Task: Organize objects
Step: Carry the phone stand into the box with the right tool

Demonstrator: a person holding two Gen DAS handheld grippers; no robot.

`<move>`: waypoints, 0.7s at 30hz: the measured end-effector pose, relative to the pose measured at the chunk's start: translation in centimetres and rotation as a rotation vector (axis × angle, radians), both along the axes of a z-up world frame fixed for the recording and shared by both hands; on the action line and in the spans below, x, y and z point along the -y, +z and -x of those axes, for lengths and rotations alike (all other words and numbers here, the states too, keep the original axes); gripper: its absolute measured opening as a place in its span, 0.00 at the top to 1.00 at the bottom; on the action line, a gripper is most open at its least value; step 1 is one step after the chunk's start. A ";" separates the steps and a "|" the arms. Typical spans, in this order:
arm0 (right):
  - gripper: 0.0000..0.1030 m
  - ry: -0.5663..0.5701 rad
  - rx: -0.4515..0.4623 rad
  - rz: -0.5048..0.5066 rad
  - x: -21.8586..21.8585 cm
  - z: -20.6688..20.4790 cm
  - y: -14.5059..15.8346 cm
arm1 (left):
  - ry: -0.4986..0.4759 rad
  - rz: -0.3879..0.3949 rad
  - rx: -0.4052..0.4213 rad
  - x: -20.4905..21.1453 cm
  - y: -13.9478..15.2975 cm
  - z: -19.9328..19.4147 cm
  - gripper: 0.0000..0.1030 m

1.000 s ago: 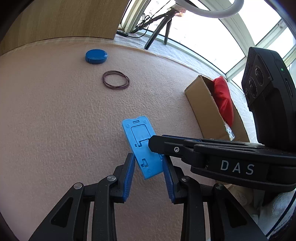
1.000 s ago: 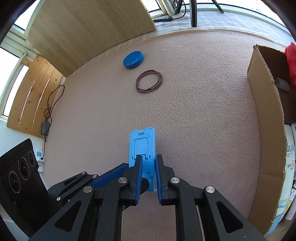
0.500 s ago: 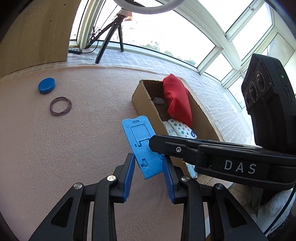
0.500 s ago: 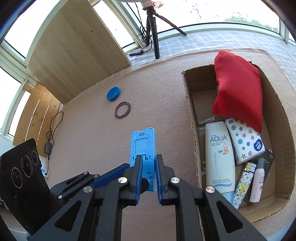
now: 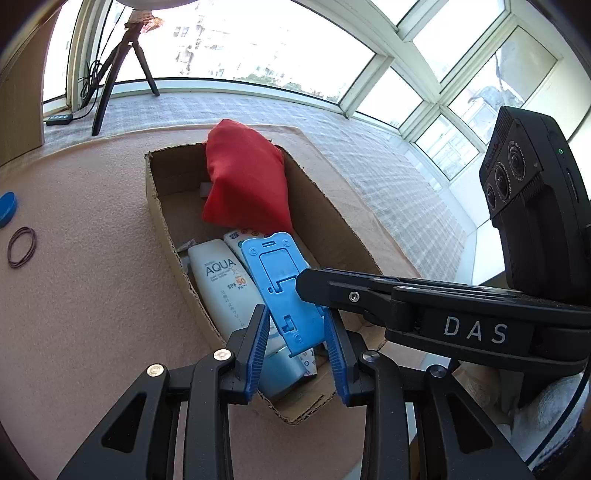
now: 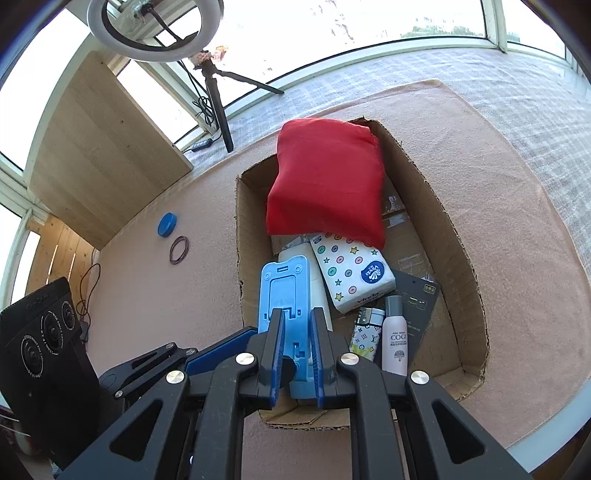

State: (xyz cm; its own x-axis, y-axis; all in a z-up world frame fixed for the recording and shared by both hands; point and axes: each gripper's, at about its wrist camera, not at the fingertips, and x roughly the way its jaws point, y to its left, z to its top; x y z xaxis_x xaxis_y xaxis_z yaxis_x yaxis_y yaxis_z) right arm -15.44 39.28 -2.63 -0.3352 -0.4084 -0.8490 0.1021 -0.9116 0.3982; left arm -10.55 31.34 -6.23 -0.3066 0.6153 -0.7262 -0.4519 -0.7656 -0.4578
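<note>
The right gripper's [image 6: 297, 350] fingers [image 6: 275, 350] are narrow, pinching the near end of the blue stand [image 6: 284, 291] from both sides. The left gripper's [image 5: 297, 345] fingers [image 5: 258, 343] are spread wide, one on each side of the stand's lower end; whether they touch it I cannot tell. The stand is held in the air, tilted, over the near left part of the box [image 6: 465, 266], above the white AQUA tube [image 5: 225, 288].

The box sits on the pink mat [image 6: 517, 206], open at the top. A red pouch [image 6: 325, 184] fills its far end, leaning on the far wall. Just in front of the pouch lies a tissue pack [image 6: 351, 275] with coloured dots and stars. Near the box's front wall lie a patterned lighter [image 6: 364, 334], a small white bottle [image 6: 395, 339] and a dark card [image 6: 417, 302].

Left of the box, well apart from it, a blue lid [image 6: 167, 224] and a rubber band [image 6: 179, 249] lie on the mat, close together. A tripod [image 6: 218, 92] with a ring light [image 6: 155, 27] stands beyond the mat's far edge.
</note>
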 end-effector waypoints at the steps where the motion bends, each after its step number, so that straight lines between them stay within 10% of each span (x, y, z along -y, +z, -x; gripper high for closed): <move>1: 0.88 -0.007 0.002 0.000 -0.4 0.0 -0.1 | -0.007 0.002 0.000 -0.5 0.0 0.0 0.68; 21: 0.87 -0.038 0.007 -0.017 -2.5 0.2 -0.7 | -0.058 0.064 -0.016 -3.4 -0.2 -0.1 0.68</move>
State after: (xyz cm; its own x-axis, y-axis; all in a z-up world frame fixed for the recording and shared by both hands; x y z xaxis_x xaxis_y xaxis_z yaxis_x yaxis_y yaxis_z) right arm -15.67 41.83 -3.35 -0.3440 -0.3809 -0.8582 0.0643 -0.9214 0.3832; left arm -10.43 34.79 -6.46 -0.2840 0.5849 -0.7597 -0.5031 -0.7654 -0.4012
